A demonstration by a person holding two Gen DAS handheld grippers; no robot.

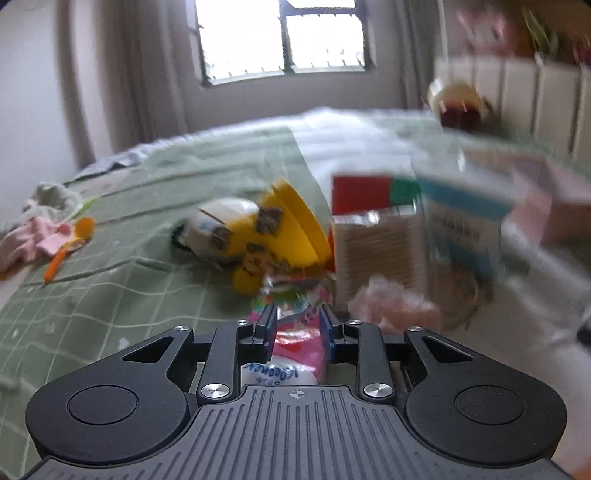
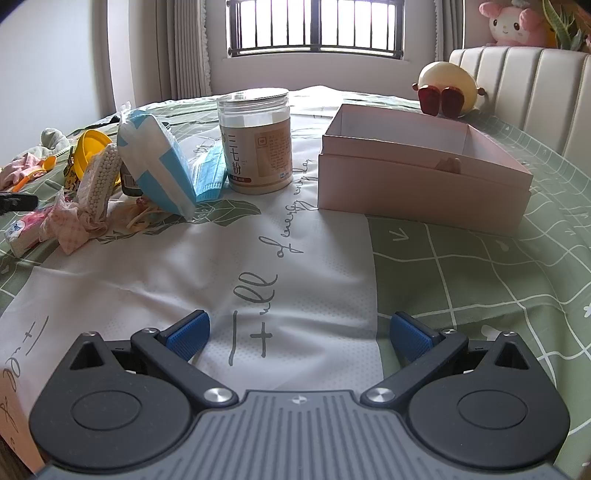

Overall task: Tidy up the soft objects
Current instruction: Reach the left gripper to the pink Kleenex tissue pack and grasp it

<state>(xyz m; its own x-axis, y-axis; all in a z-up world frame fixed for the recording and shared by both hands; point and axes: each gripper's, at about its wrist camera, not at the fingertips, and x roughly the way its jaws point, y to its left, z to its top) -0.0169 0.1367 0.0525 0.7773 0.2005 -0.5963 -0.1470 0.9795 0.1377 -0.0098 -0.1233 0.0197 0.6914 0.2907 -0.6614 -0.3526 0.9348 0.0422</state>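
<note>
L gripper: jaws clenched on a pink tissue pack, white label w/ blue print at its near end; pack sits between the 2 blue pads, held low over the bed. L view is motion-blurred. Just beyond the pack: crinkly colourful wrapper, a pink fluffy item to its right, a yellow toy w/ wide rim lying tilted on the green checked cover. Behind those, a pouch of white beads and a blue-white pack, both too smeared for detail. Far left on the bed: orange spoon beside pink cloth.

R gripper: jaws released wide, nothing between them, hovering above the white printed part of the bedspread. Ahead, a clear jar w/ beige label stands upright; the blue-white pack leans just left of it, blue face masks between the 2. Open pink box sits right of the jar, apart from it. Round cream plush by the headboard; pink plush on top.
</note>
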